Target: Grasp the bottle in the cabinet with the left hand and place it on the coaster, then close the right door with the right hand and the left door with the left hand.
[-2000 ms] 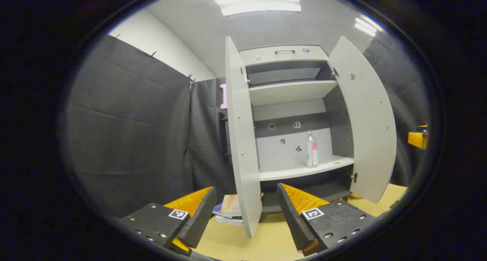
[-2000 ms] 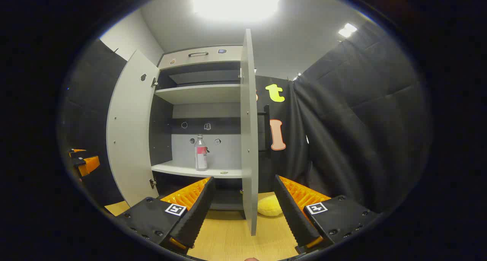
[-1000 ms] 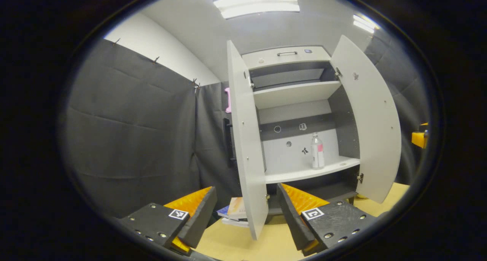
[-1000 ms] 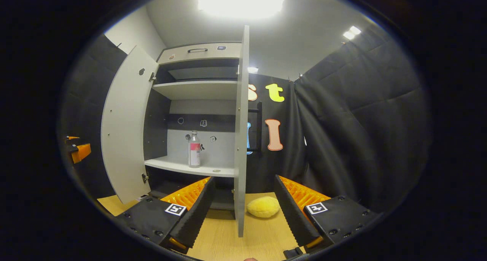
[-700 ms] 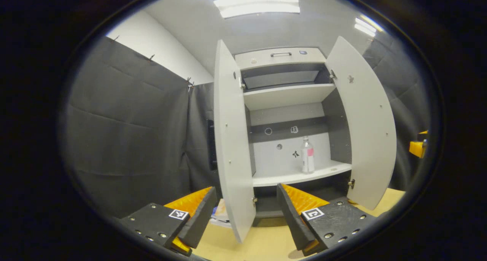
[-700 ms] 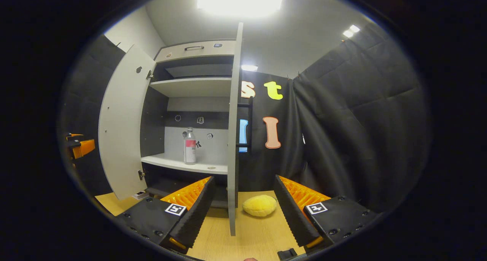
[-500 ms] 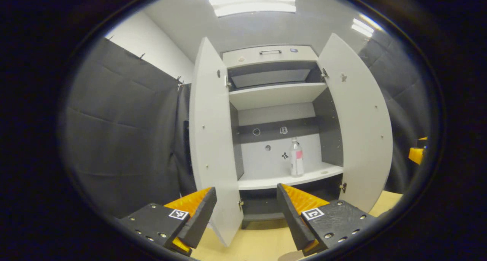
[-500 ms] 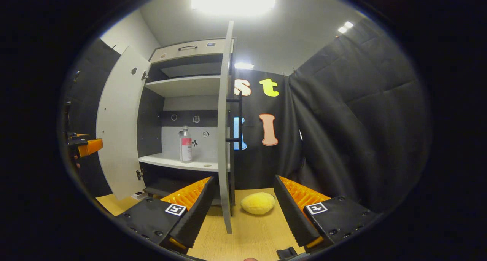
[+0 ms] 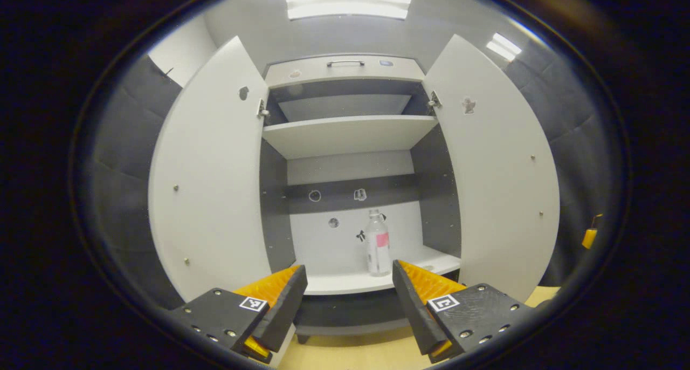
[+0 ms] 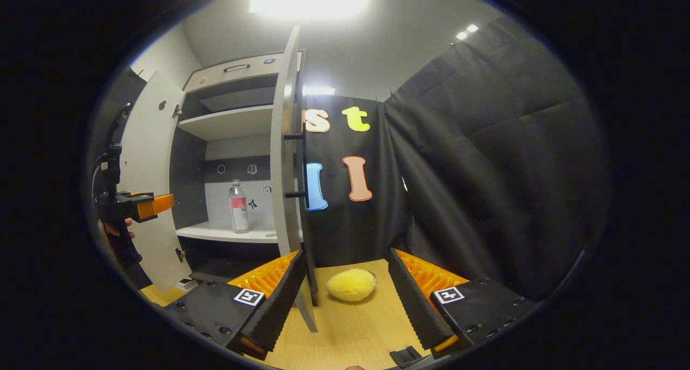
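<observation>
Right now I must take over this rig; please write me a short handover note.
Left gripper: jaws open, empty, facing the open cabinet.
Right gripper: jaws open, empty, beside the right door.
Bottle stands upright on the lower shelf, untouched. Left door and right door are both open.
Done: nothing yet.
Left: grasp the bottle, put it on the coaster, close right door, then left door.

Odds and ends around the booth

A yellow sponge (image 10: 351,284) lies on the wooden table (image 10: 356,327); ceiling lights (image 9: 347,3) glow overhead, and small stickers (image 9: 360,194) dot the back panel.
</observation>
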